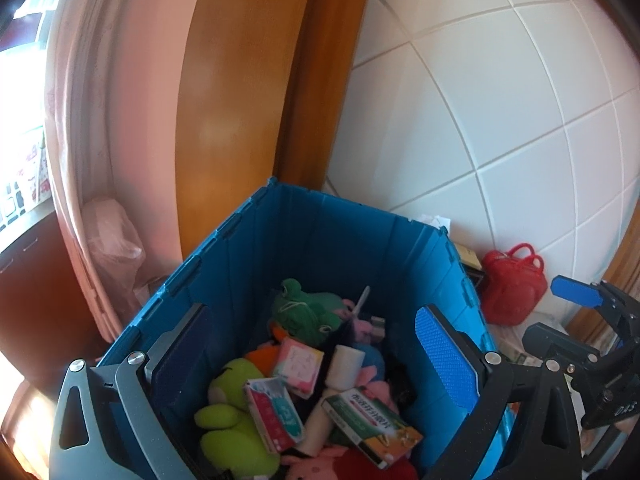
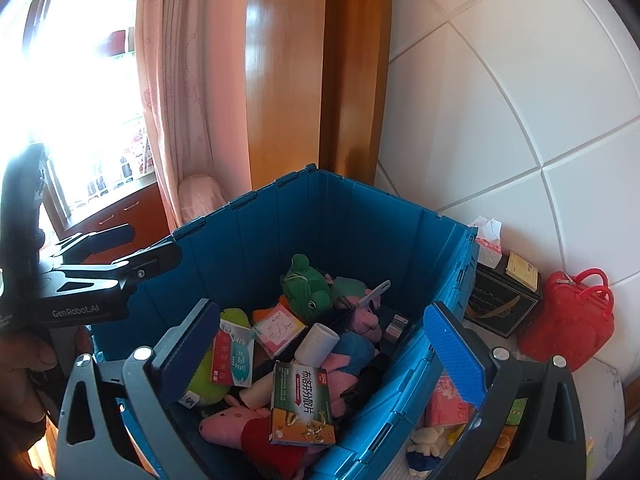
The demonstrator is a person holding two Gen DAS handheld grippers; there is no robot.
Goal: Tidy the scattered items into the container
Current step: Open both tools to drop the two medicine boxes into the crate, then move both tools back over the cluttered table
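Left wrist view: the left gripper hangs over the blue crate with its jaws spread wide and nothing between them; inside the crate lie a green frog plush, a lime plush, a pink tissue pack, a white roll and a green-and-orange medicine box; outside the crate's right wall a red handbag sits against the tiled wall; the right gripper shows beyond that same wall of the crate, its fingers parted.

Right wrist view: the right gripper is also wide open and empty, straddling the crate's right wall; the medicine box rests on a pink pig plush in the crate; outside the crate to the right lie a pink tissue packet, a small white plush, a black box and the handbag; the left gripper is at the crate's left.
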